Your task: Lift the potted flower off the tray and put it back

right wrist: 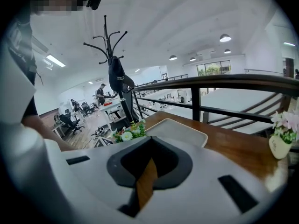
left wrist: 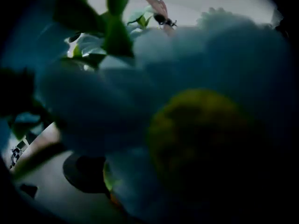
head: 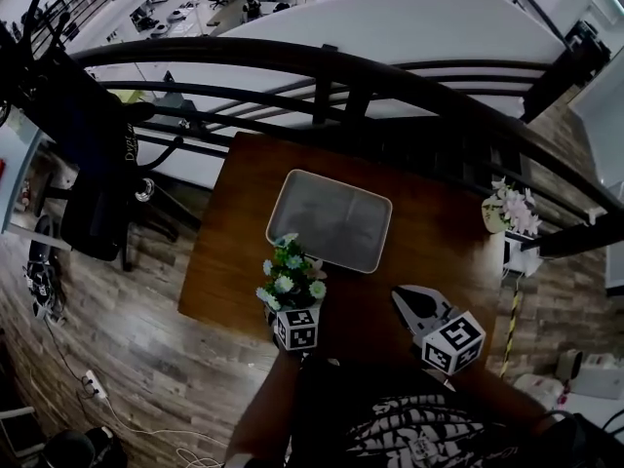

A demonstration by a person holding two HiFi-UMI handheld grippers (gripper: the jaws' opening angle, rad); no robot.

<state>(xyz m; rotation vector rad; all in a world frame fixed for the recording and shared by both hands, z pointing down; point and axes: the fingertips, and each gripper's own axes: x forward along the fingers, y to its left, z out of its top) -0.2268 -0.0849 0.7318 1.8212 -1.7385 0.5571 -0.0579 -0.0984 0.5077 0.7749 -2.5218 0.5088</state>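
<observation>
Potted flower (left wrist: 201, 125) hides left gripper (head: 294, 318) jaws | right gripper (right wrist: 150, 148) closed, empty

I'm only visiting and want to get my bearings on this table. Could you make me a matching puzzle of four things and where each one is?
Things:
1 tray
2 potted flower
3 vase of pink flowers
4 right gripper

Places:
A right edge of the table
B middle of the table, nothing on it
C near right, nothing in it
D beside the tray's near left corner, off it

Pairs: 1-B, 2-D, 3-A, 4-C
</observation>
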